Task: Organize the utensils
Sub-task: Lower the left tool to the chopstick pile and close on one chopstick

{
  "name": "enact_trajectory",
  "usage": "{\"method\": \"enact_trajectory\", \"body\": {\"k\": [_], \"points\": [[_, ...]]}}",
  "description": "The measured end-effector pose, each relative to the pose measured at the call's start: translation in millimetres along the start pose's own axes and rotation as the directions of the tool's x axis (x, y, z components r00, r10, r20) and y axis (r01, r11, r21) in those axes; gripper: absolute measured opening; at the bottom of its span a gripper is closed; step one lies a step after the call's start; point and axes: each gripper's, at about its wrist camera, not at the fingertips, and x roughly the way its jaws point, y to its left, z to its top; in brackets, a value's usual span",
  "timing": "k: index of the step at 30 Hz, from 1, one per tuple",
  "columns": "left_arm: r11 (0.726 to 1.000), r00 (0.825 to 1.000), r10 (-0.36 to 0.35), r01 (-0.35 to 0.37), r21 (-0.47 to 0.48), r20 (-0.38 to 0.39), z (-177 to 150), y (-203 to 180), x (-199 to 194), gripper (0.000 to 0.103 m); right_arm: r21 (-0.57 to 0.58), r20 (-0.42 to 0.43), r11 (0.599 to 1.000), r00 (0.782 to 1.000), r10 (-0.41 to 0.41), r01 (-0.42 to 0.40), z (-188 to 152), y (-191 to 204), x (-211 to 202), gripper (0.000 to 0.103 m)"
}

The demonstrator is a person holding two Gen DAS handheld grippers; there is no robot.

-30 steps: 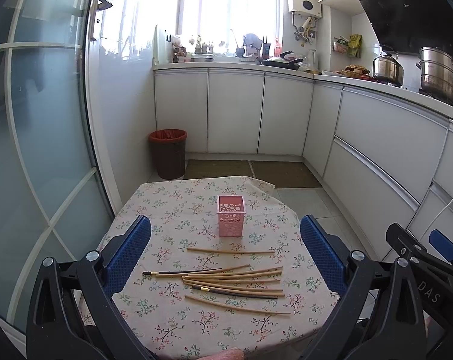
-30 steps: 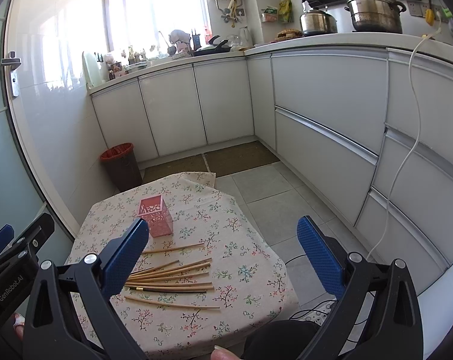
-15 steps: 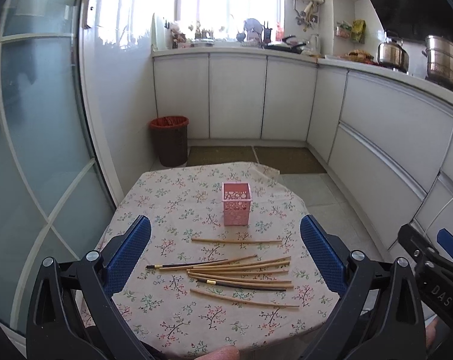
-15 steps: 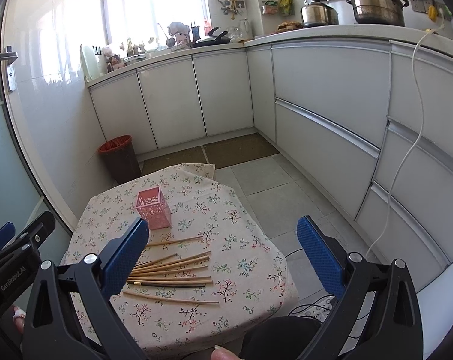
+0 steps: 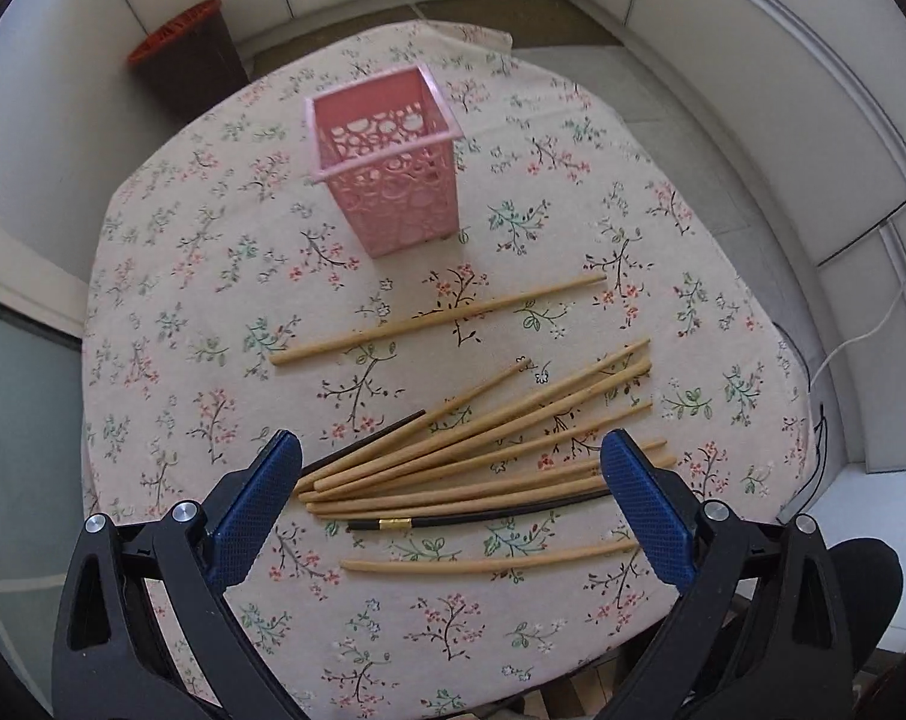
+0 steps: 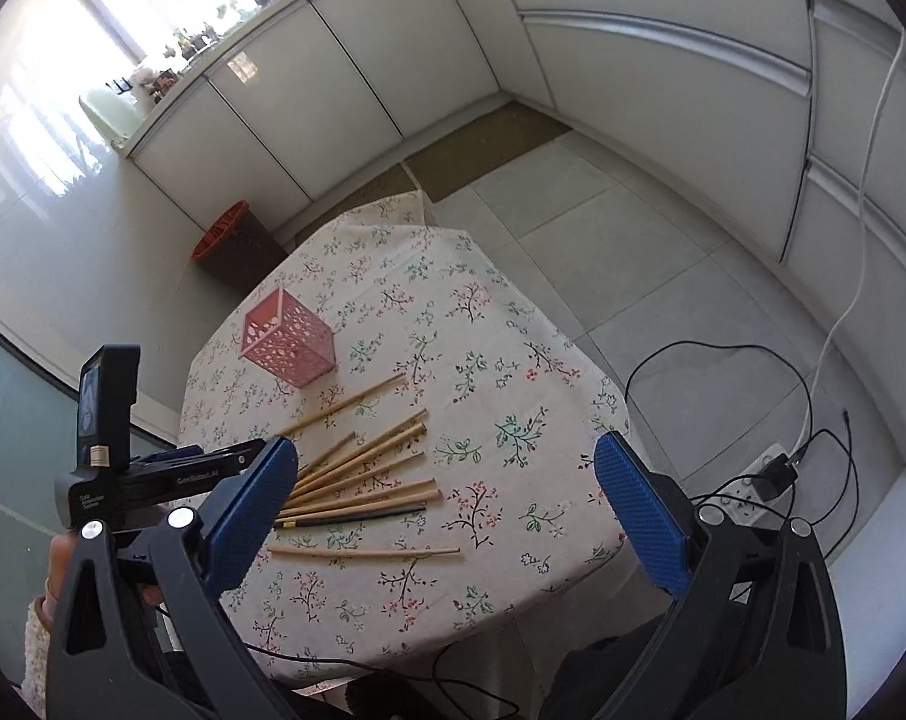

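Several wooden chopsticks (image 5: 483,450) and a black one (image 5: 483,517) lie in a loose pile on the floral tablecloth (image 5: 183,312). One chopstick (image 5: 438,320) lies apart, nearer the empty pink lattice holder (image 5: 387,162). Another (image 5: 489,564) lies closest to me. My left gripper (image 5: 453,504) is open and empty, low over the pile. My right gripper (image 6: 447,510) is open and empty, higher and to the right; it sees the pile (image 6: 357,468), the holder (image 6: 288,345) and the left gripper's body (image 6: 129,474).
A trash bin with a red rim (image 5: 183,54) stands on the floor behind the table. White cabinets (image 6: 393,42) line the kitchen. Cables and a power strip (image 6: 765,474) lie on the floor at the right of the table.
Both grippers have tilted down and moved in toward the table. The left one has come down close over the chopstick pile. The chopsticks and holder have not moved.
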Motion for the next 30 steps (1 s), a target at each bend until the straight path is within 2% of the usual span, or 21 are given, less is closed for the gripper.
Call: {"method": "enact_trajectory", "body": {"k": [2, 4, 7, 10, 12, 14, 15, 17, 21, 24, 26, 29, 30], "points": [[0.996, 1.0, -0.004, 0.007, 0.09, -0.026, 10.3, -15.9, 19.1, 0.096, 0.029, -0.04, 1.0, 0.999, 0.014, -0.013, 2.1, -8.9, 21.1, 0.096], [0.978, 0.999, 0.04, -0.035, 0.204, -0.018, 21.5, -34.8, 33.6, 0.096, 0.045, -0.069, 0.999, 0.997, 0.016, -0.012, 2.9, -14.0, 37.3, 0.096], [0.92, 0.995, 0.098, -0.102, 0.379, 0.03, 38.0, -63.8, 49.0, 0.096, 0.053, -0.084, 0.999, 0.996, 0.002, 0.003, 5.6, -21.9, 54.1, 0.096], [0.875, 0.994, 0.105, -0.108, 0.473, 0.032, 56.9, -77.6, 63.7, 0.094, 0.061, -0.083, 0.998, 0.996, -0.017, 0.022, 8.5, -31.7, 65.0, 0.096], [0.865, 0.994, 0.105, -0.1, 0.492, 0.017, 68.2, -81.3, 74.7, 0.09, 0.073, -0.091, 0.997, 0.996, -0.026, 0.033, 10.9, -39.9, 72.1, 0.096], [0.865, 0.995, 0.093, -0.058, 0.498, -0.046, 78.2, -80.9, 90.2, 0.072, 0.092, -0.109, 0.995, 0.994, -0.026, 0.036, 12.1, -46.7, 78.9, 0.096], [0.866, 0.993, 0.082, -0.027, 0.5, -0.088, 82.0, -79.4, 97.7, 0.068, 0.102, -0.119, 0.994, 0.993, -0.024, 0.036, 12.6, -49.9, 82.3, 0.096], [0.864, 0.986, 0.079, 0.005, 0.503, -0.147, 86.3, -77.0, 112.6, 0.066, 0.117, -0.136, 0.992, 0.991, -0.021, 0.037, 13.0, -55.0, 87.8, 0.096], [0.867, 0.98, 0.023, 0.079, 0.492, -0.198, 96.2, -67.5, 117.0, 0.067, 0.127, -0.154, 0.991, 0.988, -0.032, 0.051, 13.4, -59.6, 96.0, 0.096], [0.849, 0.977, 0.014, 0.101, 0.518, -0.213, 101.6, -68.5, 116.4, 0.063, 0.141, -0.176, 0.988, 0.984, -0.031, 0.056, 11.9, -62.1, 103.1, 0.096], [0.841, 0.972, -0.008, 0.133, 0.524, -0.234, 104.4, -70.8, 115.6, 0.05, 0.143, -0.184, 0.988, 0.982, -0.036, 0.063, 11.2, -62.8, 106.4, 0.096], [0.823, 0.971, -0.02, 0.151, 0.547, -0.238, 105.4, -79.3, 112.8, 0.038, 0.136, -0.18, 0.988, 0.982, -0.052, 0.077, 11.1, -62.2, 106.5, 0.096], [0.823, 0.971, -0.025, 0.155, 0.547, -0.238, 107.1, -80.0, 112.2, 0.037, 0.134, -0.177, 0.988, 0.983, -0.058, 0.083, 11.0, -62.0, 106.3, 0.096]]}}
